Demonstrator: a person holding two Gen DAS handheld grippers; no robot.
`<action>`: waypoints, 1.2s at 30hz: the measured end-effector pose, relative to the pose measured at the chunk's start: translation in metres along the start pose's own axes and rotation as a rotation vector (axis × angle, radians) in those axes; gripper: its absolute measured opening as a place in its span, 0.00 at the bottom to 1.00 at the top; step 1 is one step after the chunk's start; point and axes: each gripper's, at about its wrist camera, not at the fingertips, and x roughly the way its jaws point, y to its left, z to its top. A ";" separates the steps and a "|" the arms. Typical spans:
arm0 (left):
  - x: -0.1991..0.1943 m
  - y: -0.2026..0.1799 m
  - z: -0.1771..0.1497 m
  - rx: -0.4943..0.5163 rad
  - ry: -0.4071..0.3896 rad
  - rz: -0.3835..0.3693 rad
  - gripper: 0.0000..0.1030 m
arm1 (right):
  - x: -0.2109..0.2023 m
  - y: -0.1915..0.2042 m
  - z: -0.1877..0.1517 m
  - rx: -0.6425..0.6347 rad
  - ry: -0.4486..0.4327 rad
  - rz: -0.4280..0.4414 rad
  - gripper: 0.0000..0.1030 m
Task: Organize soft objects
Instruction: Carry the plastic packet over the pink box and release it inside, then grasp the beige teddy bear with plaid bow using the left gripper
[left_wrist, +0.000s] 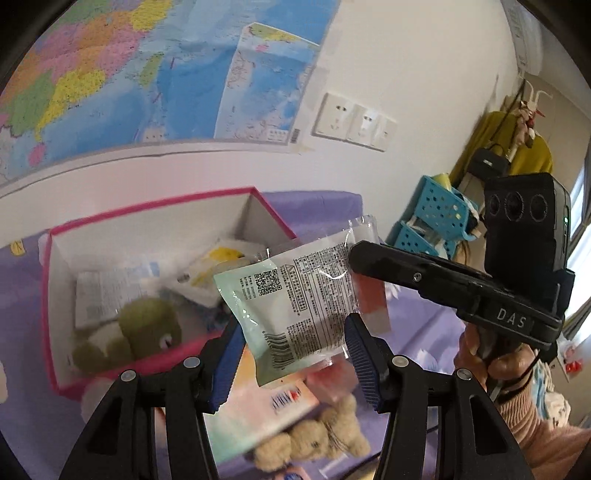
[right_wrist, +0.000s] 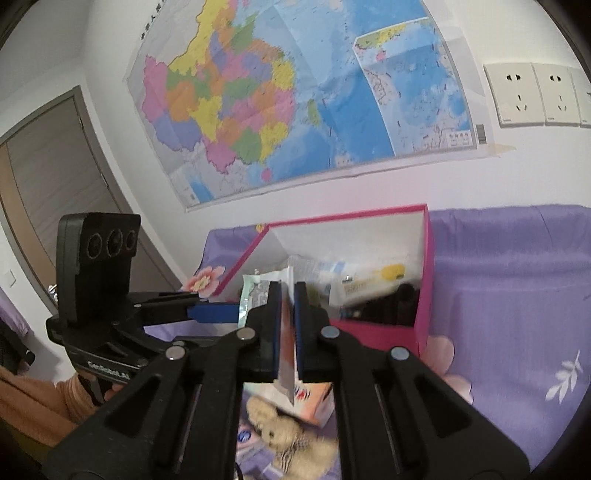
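Sealed plastic packet (left_wrist: 299, 295), pale green and clear, printed with a QR code, a barcode and dense small text too fine to read; held in the air above the purple bedcover (left_wrist: 417, 332), just in front of the pink-rimmed box (left_wrist: 48, 295); clamped across its width between the blue pads of the left gripper (left_wrist: 295, 354); pinched at its far edge by the right gripper (right_wrist: 286, 332), jaws pressed together on the thin film, body lettered "DAS" in the left wrist view; left gripper body lettered "GenRobot.AI" in the right wrist view, partly blurred. Inside the box: green plush toy (left_wrist: 147, 328), white packets with fine print, a yellow-marked pouch (left_wrist: 221, 258). On the bedcover below the grippers: beige teddy bear (left_wrist: 314, 439), beside and partly under an orange-and-white pack (right_wrist: 314, 400) with a barcode and red logo, wording unreadable. On the wall: coloured map (right_wrist: 295, 92) with small illegible legend; white sockets (right_wrist: 532, 94). At the room's edge: blue perforated baskets (left_wrist: 436, 214).
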 end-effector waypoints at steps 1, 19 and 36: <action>0.003 0.004 0.006 -0.011 0.001 0.007 0.54 | 0.003 -0.002 0.004 0.006 -0.001 0.000 0.07; 0.054 0.062 0.059 -0.168 0.066 0.242 0.56 | 0.097 -0.071 0.050 0.160 0.070 -0.214 0.09; -0.010 0.026 0.009 -0.043 -0.062 0.106 0.57 | 0.036 -0.053 0.018 0.164 0.081 -0.151 0.27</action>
